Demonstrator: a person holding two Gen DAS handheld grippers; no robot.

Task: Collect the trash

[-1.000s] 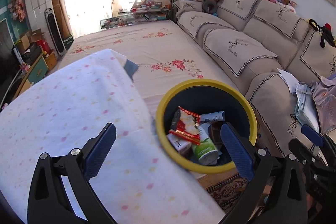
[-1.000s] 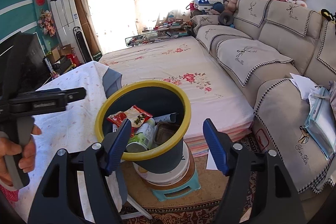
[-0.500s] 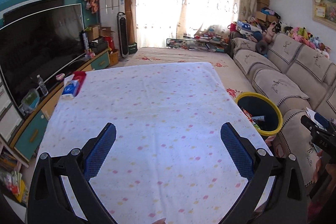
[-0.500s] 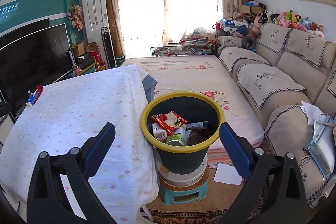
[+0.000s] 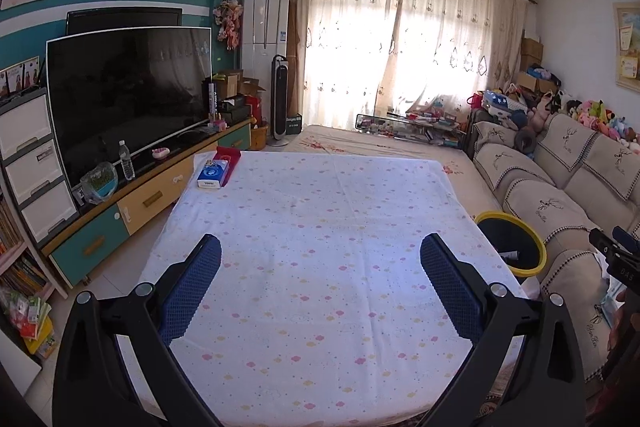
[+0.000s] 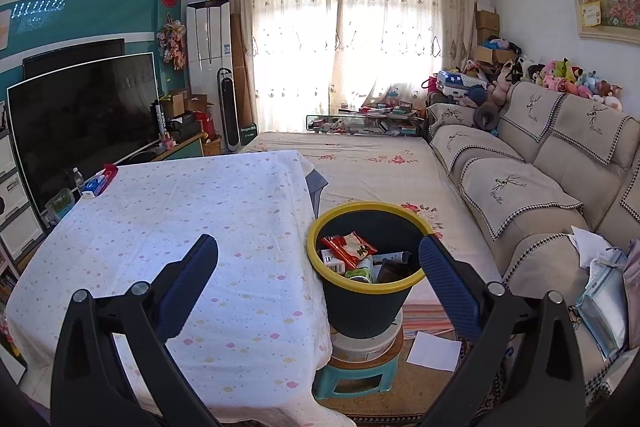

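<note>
Both grippers had pulled back from the bin since a second earlier. The left gripper [image 5: 320, 283], which had been right over the yellow-rimmed trash bin [image 6: 366, 267], now faced the tablecloth [image 5: 320, 227], with the bin out at its 3 o'clock. The right gripper [image 6: 318, 283] had also backed off; the bin sat lower and farther, just inside its 3 o'clock finger. Both were spread wide and held nothing. The bin stood on a stool [image 6: 352, 379] off the table's edge, holding a red wrapper [image 6: 348, 247], a green can and other packets. The tabletop was bare except for a blue tissue pack [image 5: 213, 174] and a red box [image 5: 228, 157] at 11 o'clock, far corner. Judgement: the drop was done and collecting was near finished. A white paper [image 6: 434, 351] lay on the floor by the stool and may be leftover trash.
</note>
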